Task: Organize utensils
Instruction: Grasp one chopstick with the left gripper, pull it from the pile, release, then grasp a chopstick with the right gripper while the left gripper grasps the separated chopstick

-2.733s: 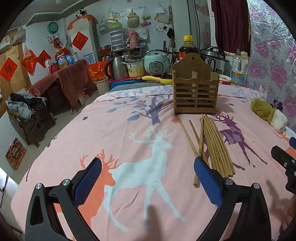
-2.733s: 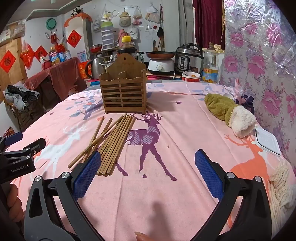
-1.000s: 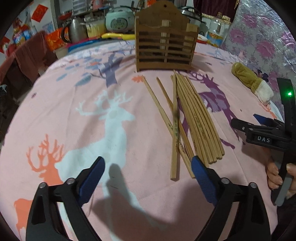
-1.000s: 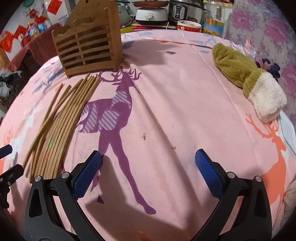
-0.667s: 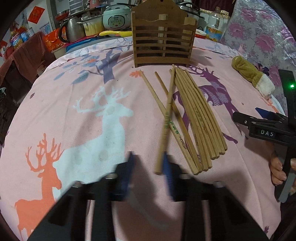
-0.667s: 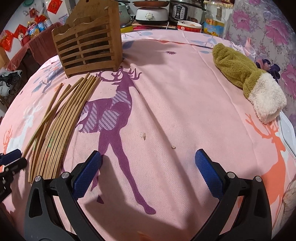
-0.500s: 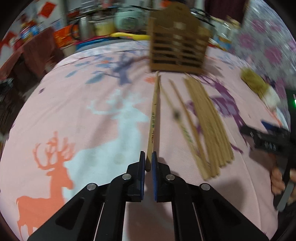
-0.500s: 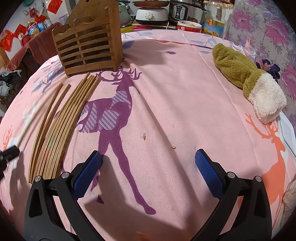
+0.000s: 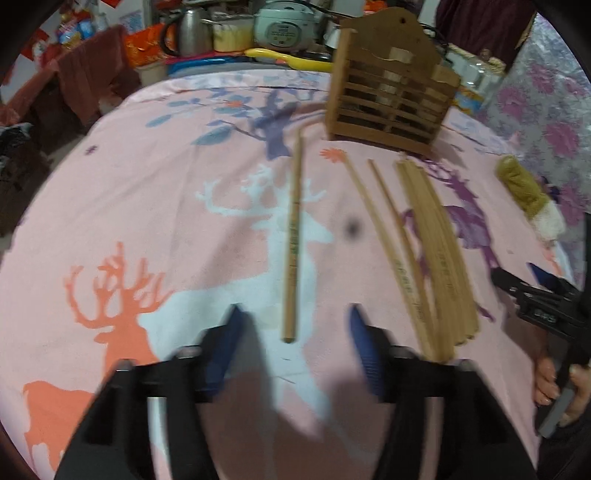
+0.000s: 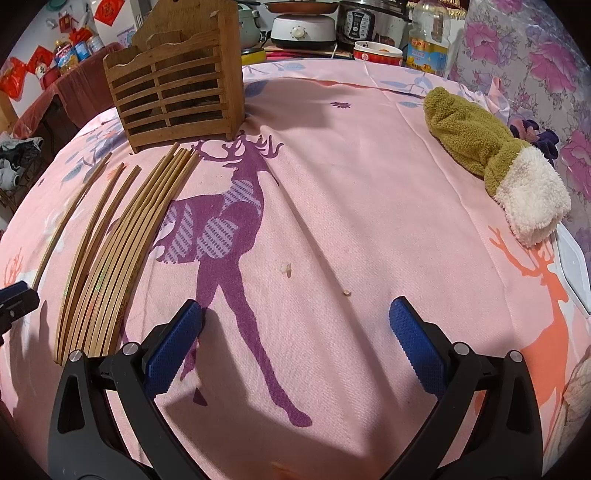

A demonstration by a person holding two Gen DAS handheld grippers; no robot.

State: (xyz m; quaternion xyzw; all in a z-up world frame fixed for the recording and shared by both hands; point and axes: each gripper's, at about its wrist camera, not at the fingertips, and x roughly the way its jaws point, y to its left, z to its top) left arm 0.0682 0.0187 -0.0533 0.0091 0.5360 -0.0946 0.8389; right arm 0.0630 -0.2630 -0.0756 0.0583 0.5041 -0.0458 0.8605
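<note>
A single wooden chopstick lies on the pink deer-print cloth, apart from the main bundle of chopsticks. My left gripper is open, its blue pads on either side of the chopstick's near end, not touching it. The wooden slatted holder stands upright at the far side. In the right wrist view the bundle lies to the left, the holder behind it. My right gripper is open and empty over bare cloth.
A green and white fleece sock lies at the right. A white lid sits at the far right edge. Cookers, a kettle and bottles crowd the counter behind the table. The right gripper's tips show at the right of the left view.
The left gripper closed on one chopstick, drew it left out of the bundle, and has now opened, leaving it lying alone. The right gripper has stayed still.
</note>
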